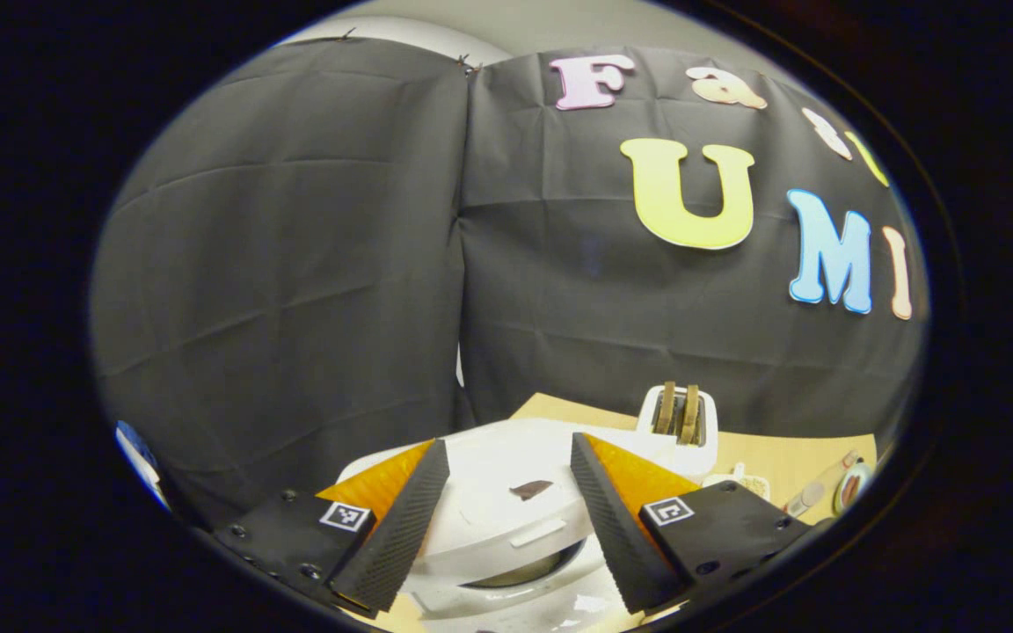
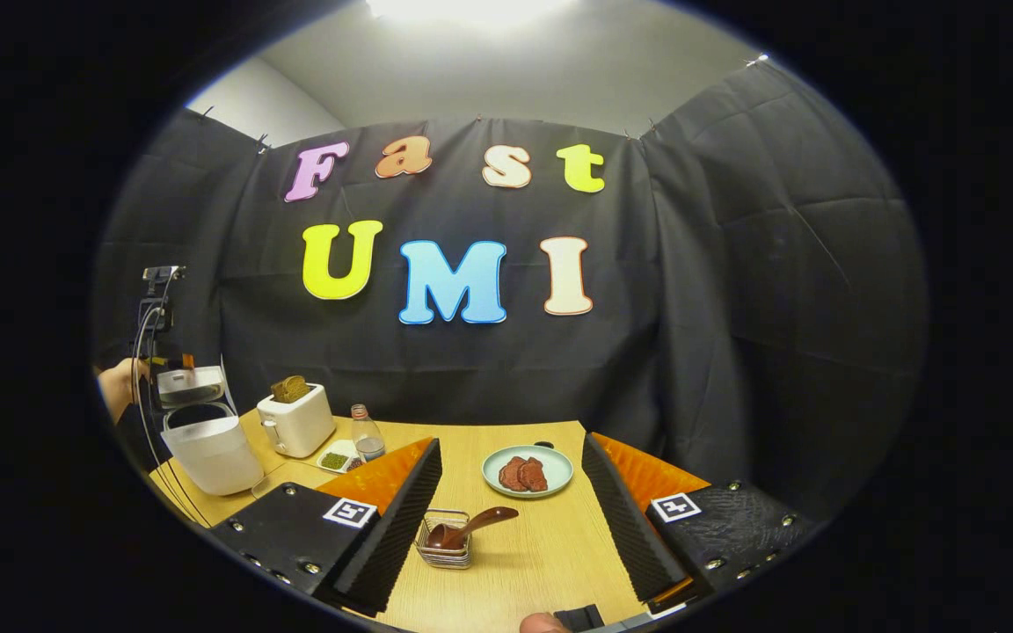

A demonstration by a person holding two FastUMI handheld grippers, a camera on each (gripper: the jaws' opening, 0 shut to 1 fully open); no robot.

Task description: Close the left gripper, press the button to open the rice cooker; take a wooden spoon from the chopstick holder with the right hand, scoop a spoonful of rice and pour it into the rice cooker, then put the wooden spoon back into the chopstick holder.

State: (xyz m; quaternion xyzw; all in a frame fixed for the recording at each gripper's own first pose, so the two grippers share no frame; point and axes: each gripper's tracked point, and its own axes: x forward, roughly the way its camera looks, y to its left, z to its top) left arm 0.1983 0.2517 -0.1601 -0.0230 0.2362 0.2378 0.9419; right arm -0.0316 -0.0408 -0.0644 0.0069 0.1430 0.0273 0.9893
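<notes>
Both grippers released: left gripper (image 1: 508, 492) over rice cooker (image 2: 207, 444), right gripper (image 2: 511, 501) facing chopstick holder (image 2: 446, 538) with wooden spoon (image 2: 470, 528). Toaster (image 2: 297, 418), bottle (image 2: 368, 433), plate (image 2: 528, 470) behind holder.

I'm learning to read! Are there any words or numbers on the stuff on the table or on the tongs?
No readable words there.
Square black-and-white tag on the left tongs: a pattern, no letters.
Matching tag on the right tongs: a pattern too.
Dark mark on the white rice cooker: too blurred to read.
Small clear bottle: too small to read.
</notes>
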